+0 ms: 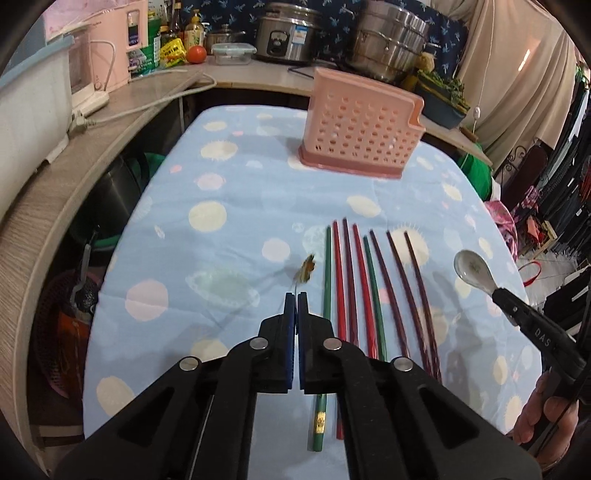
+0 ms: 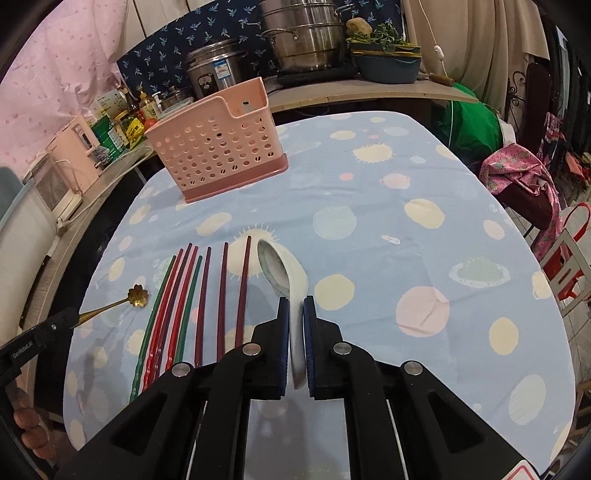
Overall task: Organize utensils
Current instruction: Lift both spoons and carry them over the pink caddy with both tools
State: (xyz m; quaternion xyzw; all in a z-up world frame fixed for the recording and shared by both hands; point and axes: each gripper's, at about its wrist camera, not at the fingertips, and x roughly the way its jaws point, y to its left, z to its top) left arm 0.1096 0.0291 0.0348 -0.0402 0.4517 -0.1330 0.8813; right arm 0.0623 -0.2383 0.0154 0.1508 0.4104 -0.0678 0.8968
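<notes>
My left gripper [image 1: 296, 295] is shut on the thin handle of a small gold flower-shaped spoon [image 1: 306, 270], held above the tablecloth; it also shows in the right wrist view [image 2: 137, 295]. My right gripper [image 2: 296, 301] is shut on the handle of a white ceramic spoon [image 2: 280, 269], bowl pointing forward; the same spoon shows in the left wrist view [image 1: 474, 271]. Several red, green and dark purple chopsticks [image 1: 365, 288] lie side by side on the cloth between the two grippers, also in the right wrist view [image 2: 199, 302]. A pink perforated utensil holder [image 1: 360, 127] stands upright at the far side of the table [image 2: 221, 147].
The table wears a light blue dotted cloth [image 1: 221, 229]. A curved counter [image 1: 122, 107] runs behind and to the left with a rice cooker [image 1: 288, 33], steel steamer pots [image 2: 306, 37], bottles, a tomato and a planter [image 2: 388, 62]. A red chair [image 2: 570, 266] stands at right.
</notes>
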